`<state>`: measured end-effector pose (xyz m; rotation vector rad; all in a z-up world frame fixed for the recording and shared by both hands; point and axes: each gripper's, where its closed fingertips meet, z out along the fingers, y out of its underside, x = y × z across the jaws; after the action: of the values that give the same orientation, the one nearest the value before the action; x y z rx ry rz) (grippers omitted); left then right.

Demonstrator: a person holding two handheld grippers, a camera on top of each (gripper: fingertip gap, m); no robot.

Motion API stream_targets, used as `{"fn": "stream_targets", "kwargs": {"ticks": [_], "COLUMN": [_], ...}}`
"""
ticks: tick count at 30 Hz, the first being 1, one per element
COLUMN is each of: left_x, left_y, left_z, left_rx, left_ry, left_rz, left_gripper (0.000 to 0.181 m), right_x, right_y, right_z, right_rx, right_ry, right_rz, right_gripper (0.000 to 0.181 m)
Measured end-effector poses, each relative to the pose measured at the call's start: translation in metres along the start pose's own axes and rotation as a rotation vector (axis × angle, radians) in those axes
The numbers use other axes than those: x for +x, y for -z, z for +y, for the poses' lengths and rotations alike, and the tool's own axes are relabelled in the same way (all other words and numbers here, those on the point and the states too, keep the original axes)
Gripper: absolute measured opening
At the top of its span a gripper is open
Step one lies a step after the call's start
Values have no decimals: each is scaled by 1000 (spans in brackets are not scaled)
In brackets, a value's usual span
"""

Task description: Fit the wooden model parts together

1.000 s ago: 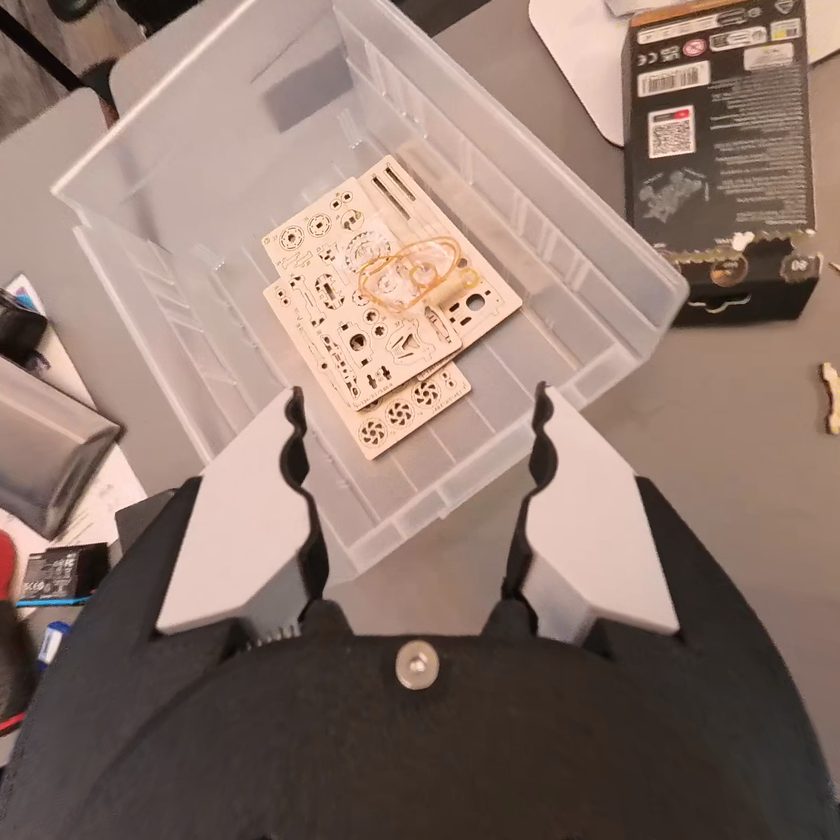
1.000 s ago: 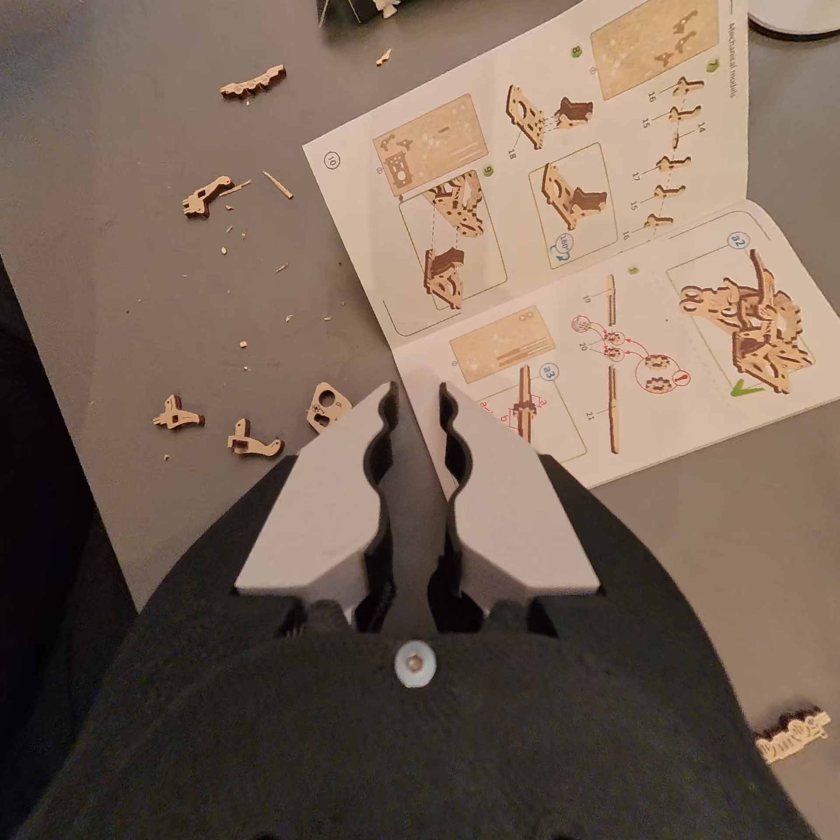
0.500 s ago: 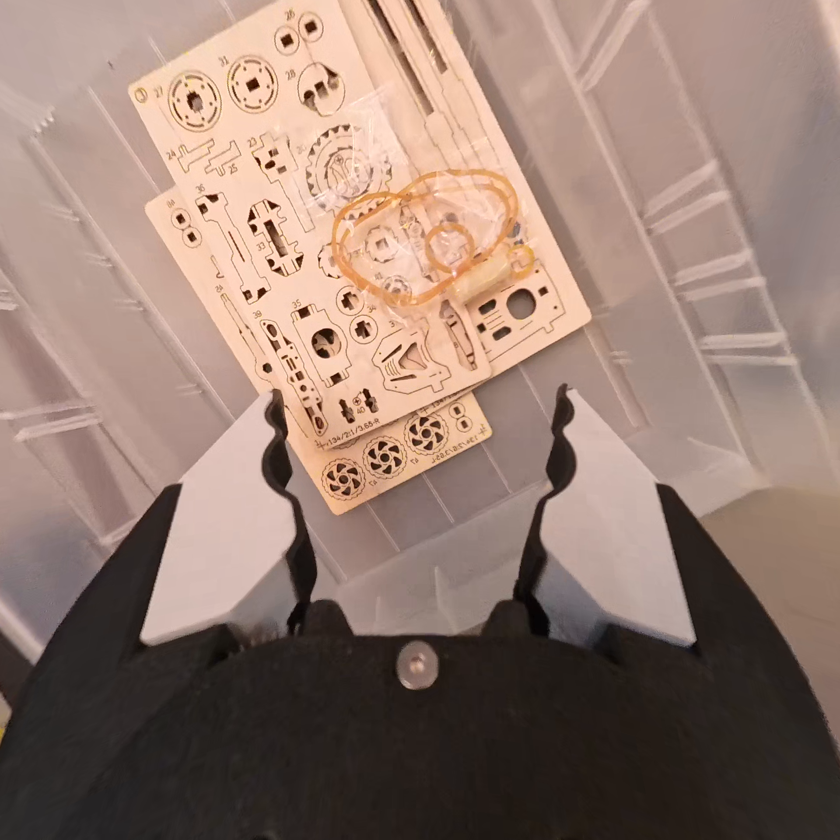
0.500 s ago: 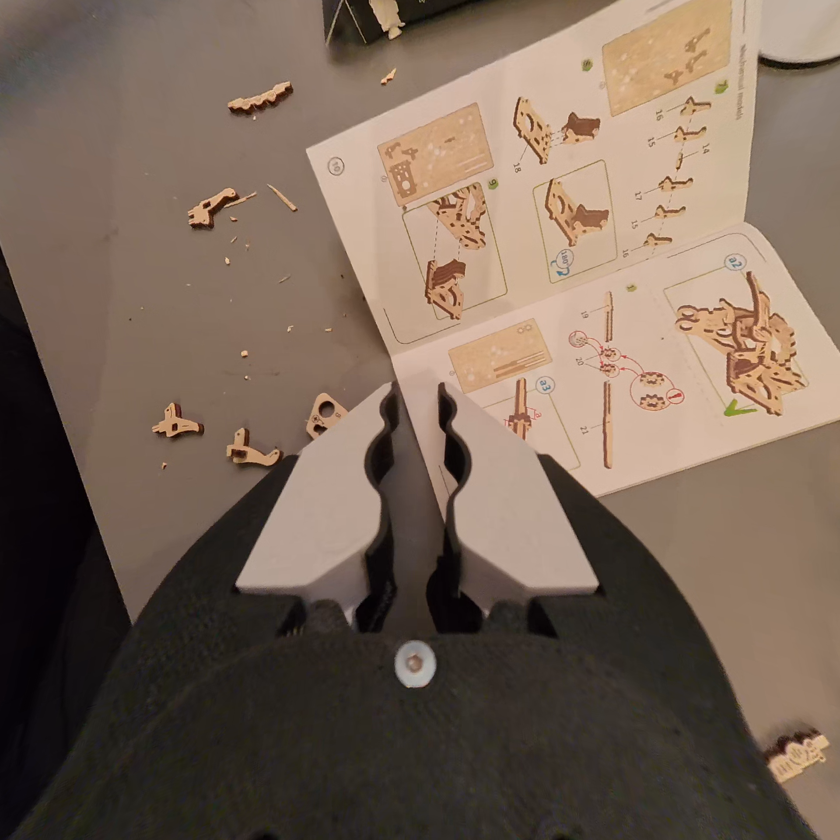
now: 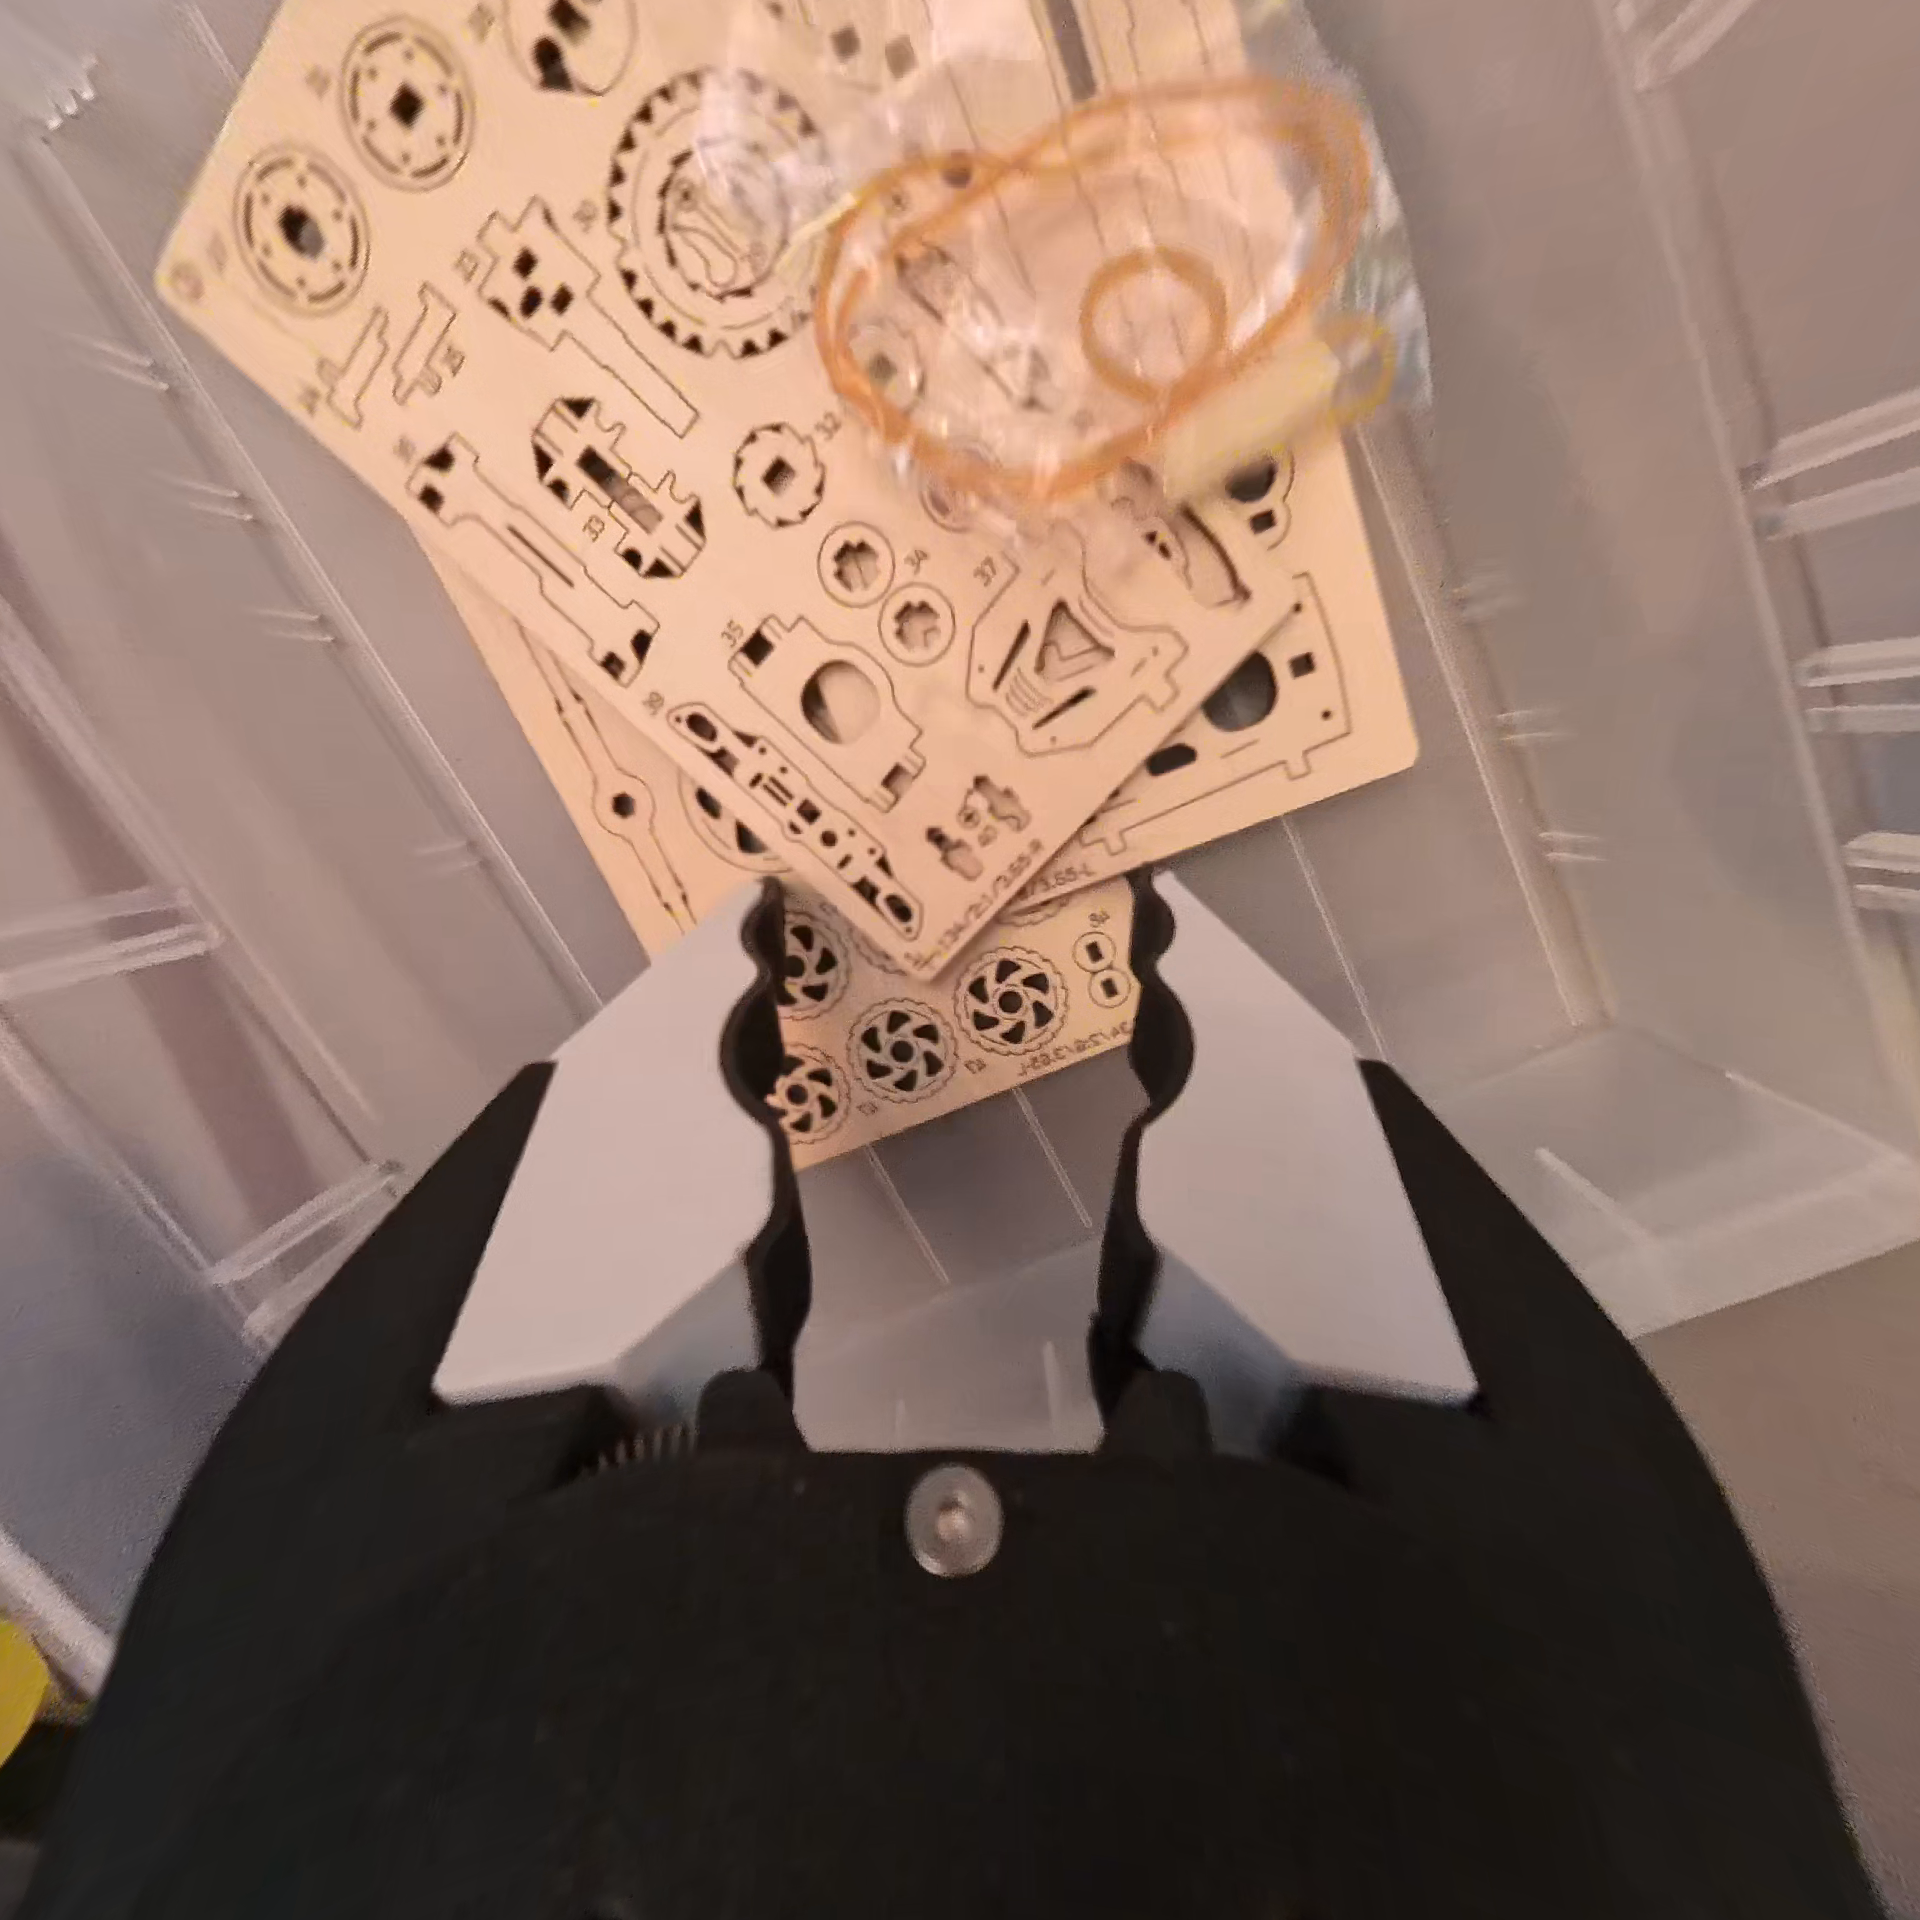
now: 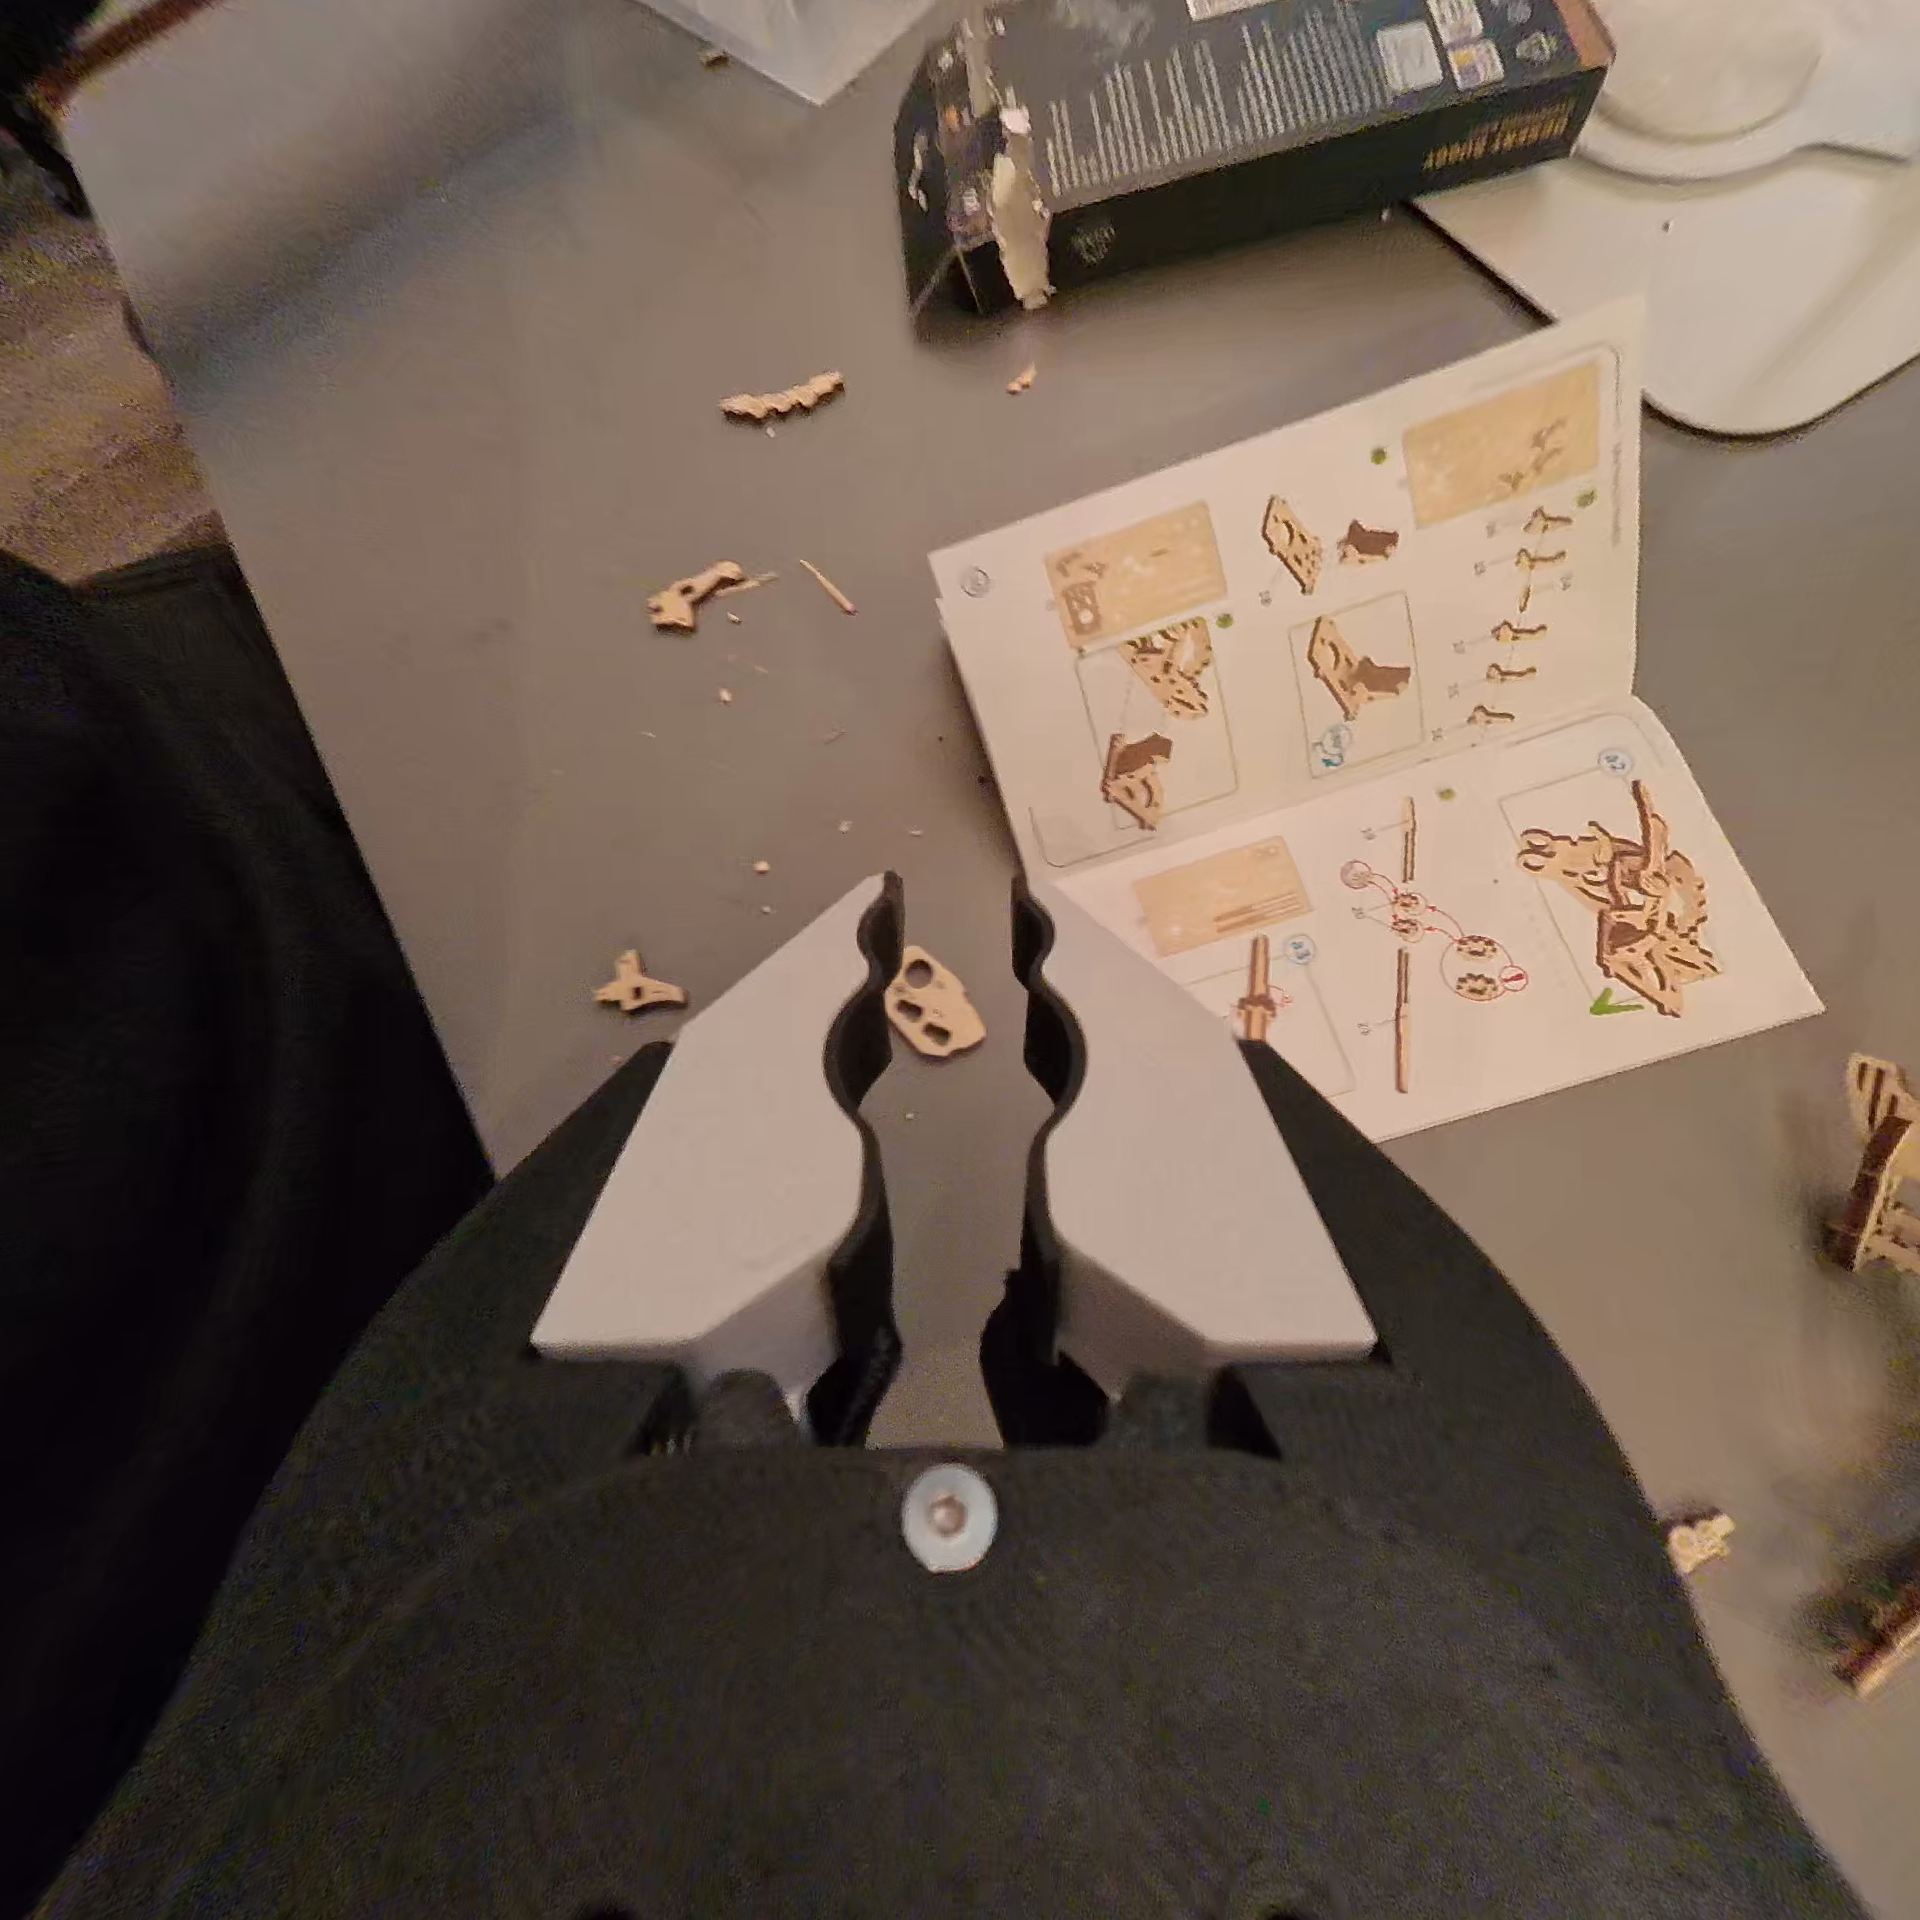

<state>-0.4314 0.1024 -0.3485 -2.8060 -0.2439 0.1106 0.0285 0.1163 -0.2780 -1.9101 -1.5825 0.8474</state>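
Several laser-cut wooden part sheets [image 5: 727, 520] lie stacked in a clear plastic bin [image 5: 1662, 1143]. A clear bag of rubber bands [image 5: 1091, 312] rests on them. My left gripper [image 5: 951, 920] is inside the bin, half open, its fingers flanking the near end of the lowest sheet [image 5: 966, 1039], the one with small wheels. My right gripper [image 6: 954, 894] hovers over the grey table, open by a narrow gap and empty. A small flat wooden part [image 6: 932, 1003] lies on the table below that gap.
An open instruction booklet [image 6: 1351, 727] lies right of the right gripper. A torn black box [image 6: 1247, 135] and a white pad [image 6: 1766, 281] are behind it. Loose wooden bits [image 6: 636, 985] [image 6: 694, 597] are scattered left. A part-built model [image 6: 1881, 1174] sits at the right edge. Spacing between my two grippers at the tips: around 45 cm. The right tips stand about 20 cm off the part-built model [image 6: 1881, 1174].
My left gripper has moved down into the bin and narrowed its jaws around the lowest sheet's end. My right gripper has pulled back and left, and its gap has widened slightly.
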Motion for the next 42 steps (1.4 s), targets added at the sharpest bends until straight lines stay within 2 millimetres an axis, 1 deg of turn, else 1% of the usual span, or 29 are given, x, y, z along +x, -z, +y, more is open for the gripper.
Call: {"fn": "stream_targets", "kwargs": {"ticks": [1,5,8,9,11,14,17,20,26,32,34,37,42], "left_x": [0,3,1,1,1,0,0,-1,-12,-22,-24,-25,-25], "left_y": [0,1,1,1,2,3,2,7,23,41,44,44,55], "left_z": [0,0,-1,-2,-2,-3,-3,-5,-7,-11,-12,-13,-21], "left_rx": [4,-11,4,10,22,42,48,64,133,206,222,220,269], "left_ry": [0,-12,-8,1,11,-4,-32,-44,-60,-86,-94,-122,-148], "left_rz": [-2,-9,-20,-21,-27,-46,-72,-105,-150,-203,-219,-230,-274], "left_gripper": [63,53,38,38,30,18,16,15,11,0,0,0,0], "right_x": [-5,-17,-17,-15,-13,-17,-22,-26,-23,-24,-25,-25,-24], "right_y": [5,20,29,31,34,35,34,34,36,31,30,28,27], "right_z": [-2,6,11,11,9,7,2,1,2,4,4,6,8], "right_rx": [11,51,70,79,101,128,162,166,183,168,163,154,148], "right_ry": [-3,-41,-63,-61,-63,-68,-80,-70,-94,-93,-91,-90,-97], "right_rz": [-4,-29,-43,-41,-48,-76,-112,-126,-136,-145,-147,-148,-149], "right_gripper": [18,17,18,18,17,16,14,13,13,13,13,13,13]}}
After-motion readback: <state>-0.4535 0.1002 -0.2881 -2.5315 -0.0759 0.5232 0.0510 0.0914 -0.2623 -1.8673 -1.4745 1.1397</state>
